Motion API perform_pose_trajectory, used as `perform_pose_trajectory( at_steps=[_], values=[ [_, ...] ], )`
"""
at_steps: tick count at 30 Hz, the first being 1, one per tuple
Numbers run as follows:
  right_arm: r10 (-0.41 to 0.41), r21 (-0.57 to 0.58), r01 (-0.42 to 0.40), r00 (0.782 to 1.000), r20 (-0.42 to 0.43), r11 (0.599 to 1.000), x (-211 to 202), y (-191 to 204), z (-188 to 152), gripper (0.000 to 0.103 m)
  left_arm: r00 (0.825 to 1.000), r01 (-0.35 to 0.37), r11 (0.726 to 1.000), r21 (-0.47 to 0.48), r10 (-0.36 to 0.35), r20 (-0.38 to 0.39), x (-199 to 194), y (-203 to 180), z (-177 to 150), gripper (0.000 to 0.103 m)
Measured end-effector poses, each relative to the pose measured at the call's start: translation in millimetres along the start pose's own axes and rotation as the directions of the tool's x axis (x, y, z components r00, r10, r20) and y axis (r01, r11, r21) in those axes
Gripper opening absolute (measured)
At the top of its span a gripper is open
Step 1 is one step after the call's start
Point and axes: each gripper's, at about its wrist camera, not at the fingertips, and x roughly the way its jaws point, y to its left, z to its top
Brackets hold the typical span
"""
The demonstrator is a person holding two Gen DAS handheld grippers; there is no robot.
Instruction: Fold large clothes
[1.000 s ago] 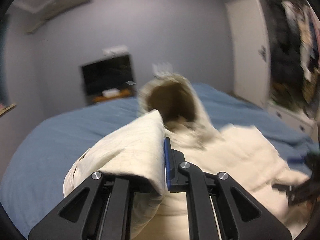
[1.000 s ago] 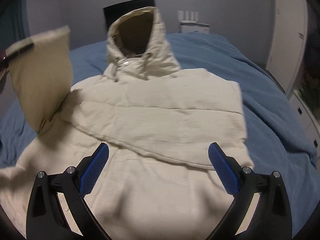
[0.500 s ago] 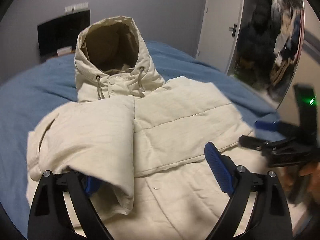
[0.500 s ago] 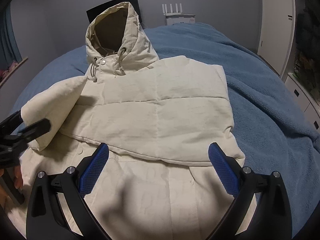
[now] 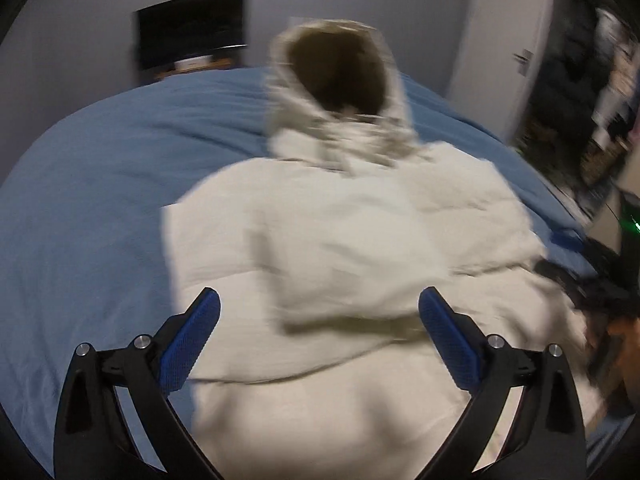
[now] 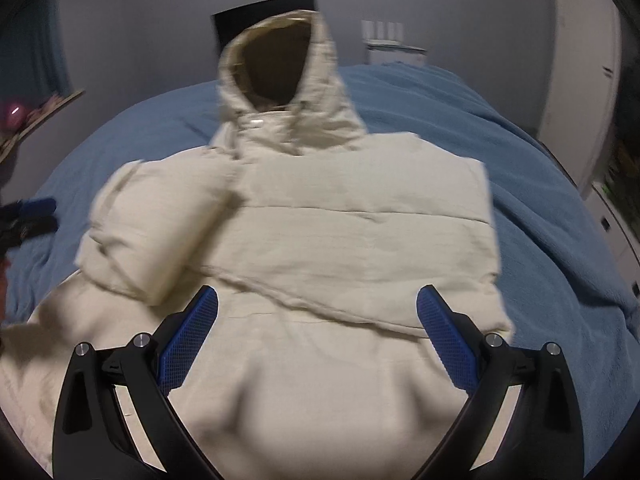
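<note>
Sleeve-fold stage of cream hooded jacket (image 6: 320, 248): both sleeves folded in, bottom-up fold judged next.

Jacket: flat on blue bedspread (image 6: 540, 216), centre of both views; hood (image 6: 280, 80) toward top of frame, hem toward bottom edge. Left sleeve (image 6: 160, 232) across chest at centre left of right wrist view; right sleeve (image 6: 360, 264) across body, cuff edge just above the blue pads. Left gripper (image 5: 319, 312): jaws opening, near full spread, nothing between the pads, above lower body of jacket; view blurred. Right gripper (image 6: 317, 312): jaws wide apart, holding nothing, above hem area. Next move, as judged: lower each gripper to one hem corner, close on fabric, carry hem up toward hood without disturbing the folded sleeves.
</note>
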Motion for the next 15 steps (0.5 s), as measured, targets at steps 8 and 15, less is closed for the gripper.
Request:
perform_pose_trajectory(
  at_steps=[8, 15],
  values=[
    [0.101, -0.271, -0.098, 0.995, -0.004, 0.957, 16, 110, 20, 0.095, 0.978, -0.207, 0.966, -0.153, 0.205, -0.030, 29, 67, -1, 0.096],
    [0.060, -0.460, -0.063, 0.998, -0.020, 0.886, 55, 180, 18, 0.095, 0.975, -0.222, 0.942, -0.252, 0.207, -0.086, 50, 99, -8, 0.096]
  ],
)
